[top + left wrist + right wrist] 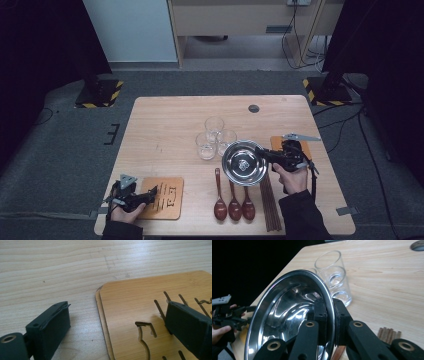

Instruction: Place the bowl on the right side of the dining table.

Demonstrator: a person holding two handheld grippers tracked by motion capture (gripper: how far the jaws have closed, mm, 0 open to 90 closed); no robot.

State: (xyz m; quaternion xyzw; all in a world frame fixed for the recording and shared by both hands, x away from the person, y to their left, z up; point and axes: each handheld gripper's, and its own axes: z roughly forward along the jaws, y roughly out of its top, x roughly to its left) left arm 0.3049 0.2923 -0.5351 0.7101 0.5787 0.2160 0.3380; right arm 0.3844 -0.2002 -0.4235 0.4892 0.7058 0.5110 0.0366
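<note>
Jaws of the right gripper [329,322] are clamped on the rim of the round shiny steel bowl [243,162], carried just beside three clear glass tumblers [215,137], which could perhaps be struck, while the left gripper [117,325] is held wide.

From above my side I look forward and down over the whole table [165,107], while my left gripper camera skims close over the wooden mat [140,310] at the table's near-left corner [162,197], and my right gripper camera peers close across the tabletop.

I see dim room, dark edges; table [165,120] evenly lit; glare on steel bowl [287,312]; near jaws soft.
</note>
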